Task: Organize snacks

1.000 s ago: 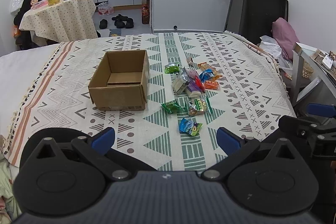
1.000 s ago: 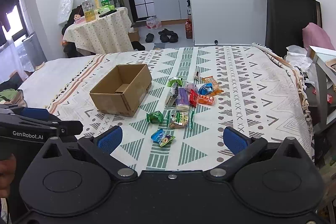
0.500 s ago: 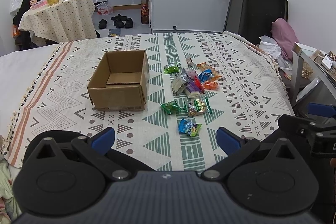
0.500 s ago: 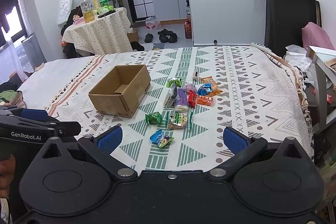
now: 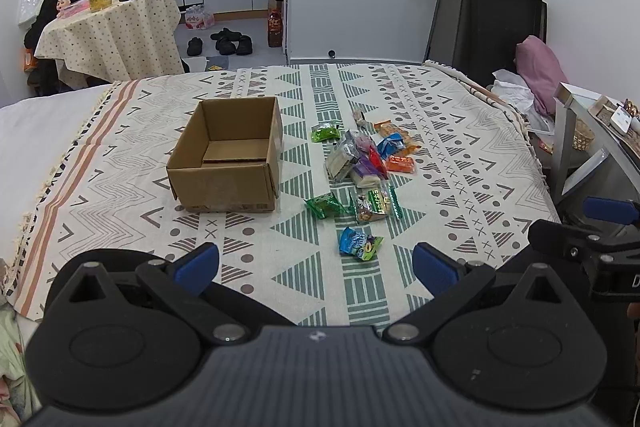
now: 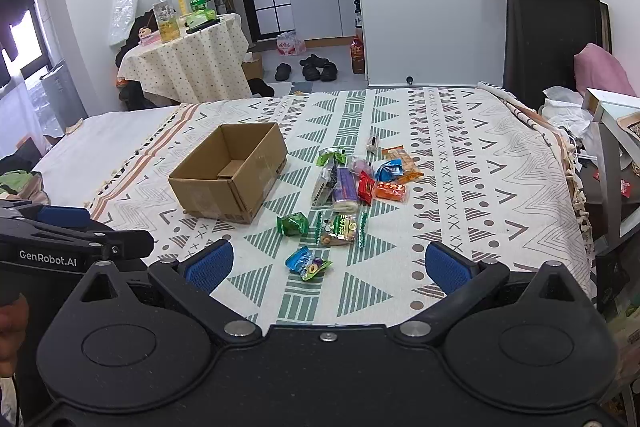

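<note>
An open, empty cardboard box (image 5: 228,163) (image 6: 232,173) sits on a patterned bedspread (image 5: 460,163). To its right lie several loose snack packets: a blue one (image 5: 359,243) (image 6: 308,263) nearest me, a green one (image 5: 324,205) (image 6: 293,225), a green-edged nut packet (image 5: 376,203) (image 6: 341,227), and a pile with purple, red, orange and blue wrappers (image 5: 368,157) (image 6: 360,175). My left gripper (image 5: 316,269) is open and empty, short of the blue packet. My right gripper (image 6: 328,267) is open and empty, with the blue packet between its fingertips in view.
A round table with bottles (image 5: 108,27) stands beyond the bed at the left. Shoes (image 5: 226,41) lie on the floor behind. A dark chair (image 5: 500,23) with a pink cushion (image 5: 538,67) and a side shelf (image 5: 592,131) are at the right bed edge.
Both grippers have drifted slightly; the box and snacks sit a little lower and closer in view. Nothing was grasped or moved.
</note>
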